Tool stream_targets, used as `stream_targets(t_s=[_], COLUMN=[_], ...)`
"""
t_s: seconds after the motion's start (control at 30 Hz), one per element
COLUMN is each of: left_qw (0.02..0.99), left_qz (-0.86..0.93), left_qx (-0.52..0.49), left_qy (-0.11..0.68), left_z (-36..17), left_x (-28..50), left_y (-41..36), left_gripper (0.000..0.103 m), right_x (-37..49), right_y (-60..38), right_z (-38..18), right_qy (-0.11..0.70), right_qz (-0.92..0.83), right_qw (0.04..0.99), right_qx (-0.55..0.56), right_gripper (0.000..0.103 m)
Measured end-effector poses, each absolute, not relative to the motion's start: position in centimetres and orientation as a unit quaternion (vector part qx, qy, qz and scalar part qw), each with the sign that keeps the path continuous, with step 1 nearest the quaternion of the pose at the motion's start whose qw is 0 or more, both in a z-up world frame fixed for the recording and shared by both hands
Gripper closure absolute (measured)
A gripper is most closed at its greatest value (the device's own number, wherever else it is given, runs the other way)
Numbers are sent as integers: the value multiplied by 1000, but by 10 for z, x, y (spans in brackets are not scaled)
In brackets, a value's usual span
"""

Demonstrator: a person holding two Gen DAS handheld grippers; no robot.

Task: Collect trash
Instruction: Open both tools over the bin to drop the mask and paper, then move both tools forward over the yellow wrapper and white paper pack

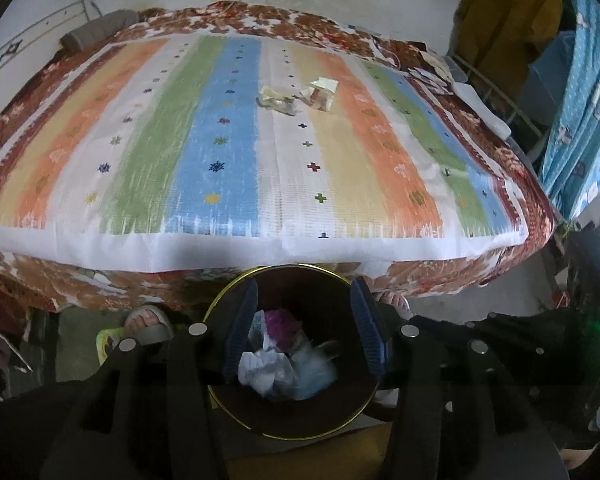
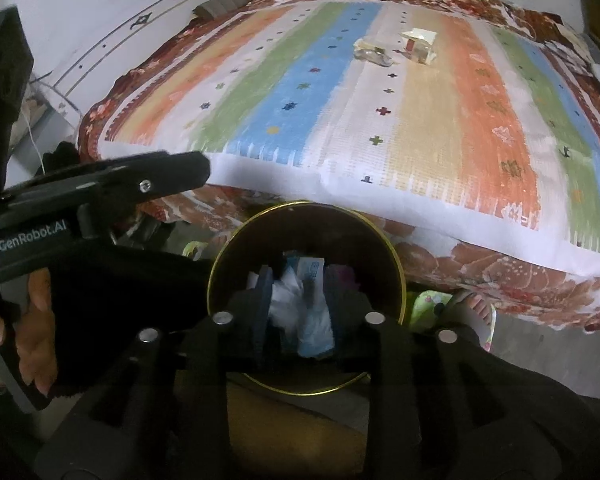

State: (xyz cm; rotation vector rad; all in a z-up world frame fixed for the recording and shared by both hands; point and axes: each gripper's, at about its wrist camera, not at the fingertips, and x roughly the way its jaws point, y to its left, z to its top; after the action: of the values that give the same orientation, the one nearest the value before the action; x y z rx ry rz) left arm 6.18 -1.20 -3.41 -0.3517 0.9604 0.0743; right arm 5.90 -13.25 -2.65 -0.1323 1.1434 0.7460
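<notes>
A round dark bin with a gold rim (image 1: 216,308) (image 2: 220,256) stands on the floor against the bed's near edge and holds crumpled white, blue and pink trash (image 1: 284,364). My left gripper (image 1: 304,320) is open and empty, right above the bin's mouth. My right gripper (image 2: 300,304) hangs over the bin, shut on a white and blue wrapper (image 2: 312,320). Two pieces of trash lie far back on the striped bedspread: a crumpled clear wrapper (image 1: 278,100) (image 2: 372,52) and a yellowish folded wrapper (image 1: 322,92) (image 2: 420,44).
The striped bedspread (image 1: 236,148) (image 2: 380,120) covers a bed with a brown floral blanket under it. The person's sandalled feet (image 1: 148,320) (image 2: 476,308) flank the bin. The left gripper's body (image 2: 100,196) fills the right wrist view's left side. A blue curtain (image 1: 580,100) hangs right.
</notes>
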Motion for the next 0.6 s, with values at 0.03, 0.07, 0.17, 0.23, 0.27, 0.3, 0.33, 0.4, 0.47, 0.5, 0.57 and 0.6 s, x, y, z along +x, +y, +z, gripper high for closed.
stream_targets(t_s=[0.03, 0.07, 0.17, 0.23, 0.27, 0.3, 0.33, 0.4, 0.47, 0.5, 0.57, 0.6], left_qw=[870, 870, 871, 872, 872, 872, 872, 872, 872, 873, 873, 872], left_qz=[37, 38, 41, 47, 49, 51, 55, 61, 68, 72, 77, 74], left_qx=[-173, -175, -175, -178, -179, -181, -183, -183, -178, -175, -169, -174], left_qy=[460, 460, 457, 453, 452, 452, 451, 450, 450, 450, 451, 451], left_z=[-34, -35, -32, -30, -29, -28, -27, -26, -24, -23, -19, -18], left_x=[62, 63, 64, 65, 66, 68, 69, 72, 75, 78, 85, 89], left_y=[-10, -8, -4, 0, 2, 4, 7, 10, 13, 15, 17, 20], left_gripper=[54, 54, 50, 47, 46, 45, 42, 38, 35, 35, 31, 30], right_x=[61, 62, 69, 75, 77, 79, 80, 86, 91, 94, 103, 107], right_y=[-134, -135, -139, -142, -143, -143, -143, -145, -145, -145, -145, -145], right_z=[-25, -24, -19, -17, -15, -13, -11, -5, 1, 5, 12, 15], right_qy=[526, 524, 521, 518, 516, 512, 509, 501, 493, 489, 485, 482], right_qz=[343, 342, 338, 333, 329, 326, 325, 324, 320, 319, 320, 318], right_qw=[776, 778, 783, 787, 790, 794, 796, 802, 808, 811, 813, 816], right_qx=[-58, -56, -43, -38, -39, -41, -42, -39, -42, -45, -45, -44], right_gripper=[74, 74, 71, 69, 69, 68, 67, 62, 62, 61, 58, 55])
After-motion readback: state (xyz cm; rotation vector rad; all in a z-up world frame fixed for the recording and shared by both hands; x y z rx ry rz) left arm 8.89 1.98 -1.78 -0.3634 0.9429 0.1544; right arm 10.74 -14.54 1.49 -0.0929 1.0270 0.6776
